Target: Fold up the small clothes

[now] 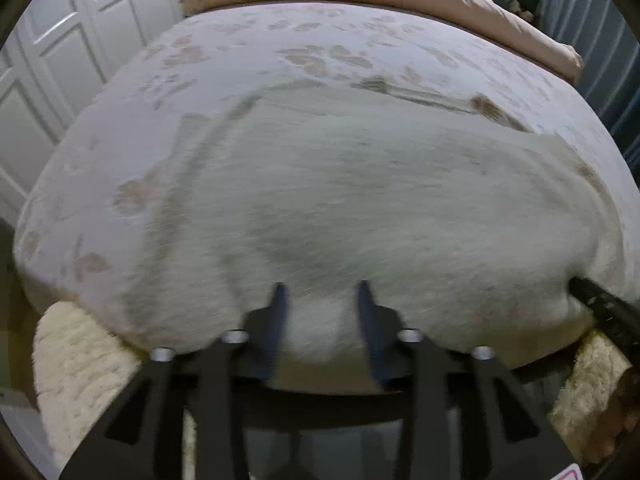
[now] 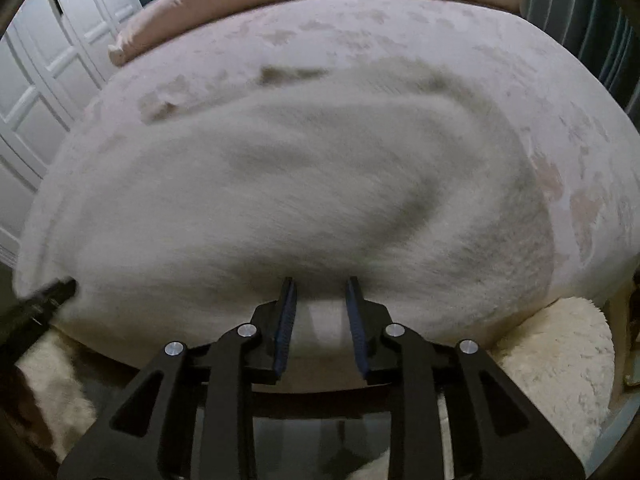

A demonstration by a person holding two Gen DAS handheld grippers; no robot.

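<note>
Garment (image 1: 360, 200) blurred on bed (image 1: 120, 152); both grippers' (image 1: 322, 292) (image 2: 320, 284) jaws spread; wardrobe handles only right view.

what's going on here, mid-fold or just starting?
A person holds two handheld grippers at the near edge of a bed. A pale garment lies spread on the patterned sheet, blurred by motion. The left gripper and right gripper both have their jaws apart, fingertips at the garment's near hem. No fold is visible, so it looks like the start, with neither gripper clamped on cloth.
</note>
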